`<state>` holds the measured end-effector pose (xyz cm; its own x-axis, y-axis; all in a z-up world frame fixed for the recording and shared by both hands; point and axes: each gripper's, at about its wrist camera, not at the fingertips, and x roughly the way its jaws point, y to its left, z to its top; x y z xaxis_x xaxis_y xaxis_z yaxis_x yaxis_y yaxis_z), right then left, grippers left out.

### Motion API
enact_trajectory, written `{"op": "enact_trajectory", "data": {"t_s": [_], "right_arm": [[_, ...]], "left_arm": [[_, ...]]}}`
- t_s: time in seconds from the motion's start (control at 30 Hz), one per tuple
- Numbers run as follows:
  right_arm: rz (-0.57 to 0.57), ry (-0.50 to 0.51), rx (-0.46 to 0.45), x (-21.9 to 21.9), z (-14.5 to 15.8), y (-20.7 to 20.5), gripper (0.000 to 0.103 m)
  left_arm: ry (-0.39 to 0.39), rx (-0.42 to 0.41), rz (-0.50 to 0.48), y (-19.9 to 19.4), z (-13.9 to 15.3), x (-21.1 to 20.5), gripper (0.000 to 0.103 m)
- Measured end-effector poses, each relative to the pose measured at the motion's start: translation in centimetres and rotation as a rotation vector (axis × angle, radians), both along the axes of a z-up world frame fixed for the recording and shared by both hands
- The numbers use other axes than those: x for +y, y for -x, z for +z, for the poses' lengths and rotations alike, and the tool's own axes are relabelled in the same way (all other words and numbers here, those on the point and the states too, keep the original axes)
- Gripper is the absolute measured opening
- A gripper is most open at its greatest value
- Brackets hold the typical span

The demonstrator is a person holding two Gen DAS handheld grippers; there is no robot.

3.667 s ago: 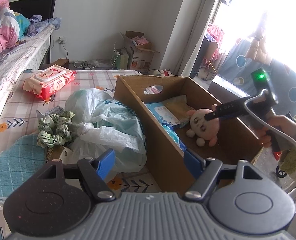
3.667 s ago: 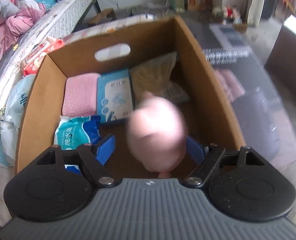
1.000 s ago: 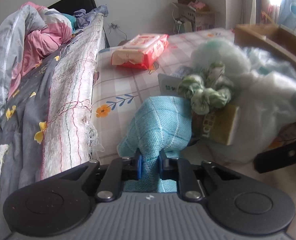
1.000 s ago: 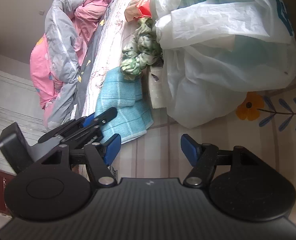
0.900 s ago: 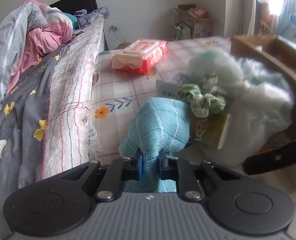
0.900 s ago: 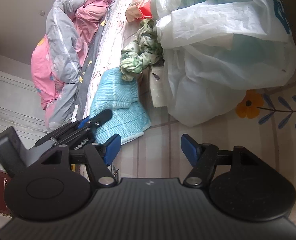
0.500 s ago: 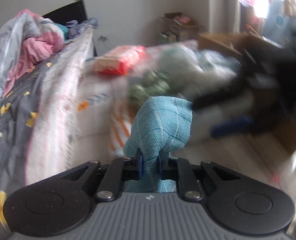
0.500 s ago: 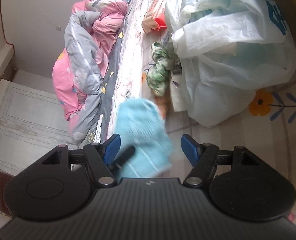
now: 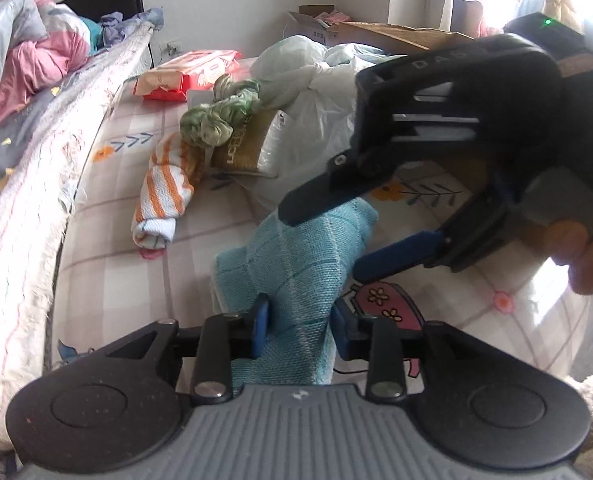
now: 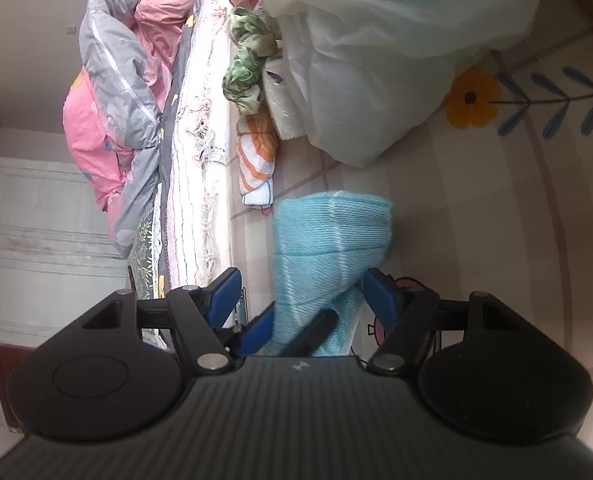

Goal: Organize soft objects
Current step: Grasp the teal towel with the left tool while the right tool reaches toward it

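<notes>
Opening around the blue towel [image 9: 296, 264] bunched above the flower-print mat [image 9: 224, 208], the left gripper [image 9: 298, 320] meets the right gripper [image 10: 300, 292], whose fingers stand wide astride the towel's other end.

Right hand-held gripper [image 10: 300, 292], jaws apart, around a folded teal cloth [image 10: 332, 240]; striped orange towel [image 10: 256, 160] and white plastic bag [image 10: 396, 40] beyond.

Teal checked cloth [image 9: 296, 256], bunched & upright on floral sheet, w/ striped orange-white towel [image 9: 162, 200] rolled nearby
</notes>
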<state>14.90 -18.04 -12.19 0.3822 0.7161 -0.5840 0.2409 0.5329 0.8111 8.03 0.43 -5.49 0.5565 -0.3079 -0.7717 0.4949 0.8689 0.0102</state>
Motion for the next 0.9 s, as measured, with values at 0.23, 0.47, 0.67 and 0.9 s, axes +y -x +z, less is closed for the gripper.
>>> {"op": "enact_trajectory", "data": {"t_s": [0.23,0.47,0.67,0.9], "right_arm": [[-0.004,0.126,-0.050,-0.2,2.1,0.3,0.068],[-0.026,0.212,-0.170,-0.6,5.1,0.6,0.068],[0.023,0.209,-0.123,1.0,2.3,-1.1,0.068],[0.123,0.097,-0.080,3.0,-0.1,-2.1,0.068]], "left_arm": [[0.008,-0.013,0.029,0.6,0.4,0.7,0.054],[0.053,0.027,0.046,0.6,0.4,1.3,0.063],[0.145,0.081,0.090,-0.3,-0.3,2.2,0.063],[0.222,0.066,0.083,-0.7,-0.5,2.6,0.057]]}}
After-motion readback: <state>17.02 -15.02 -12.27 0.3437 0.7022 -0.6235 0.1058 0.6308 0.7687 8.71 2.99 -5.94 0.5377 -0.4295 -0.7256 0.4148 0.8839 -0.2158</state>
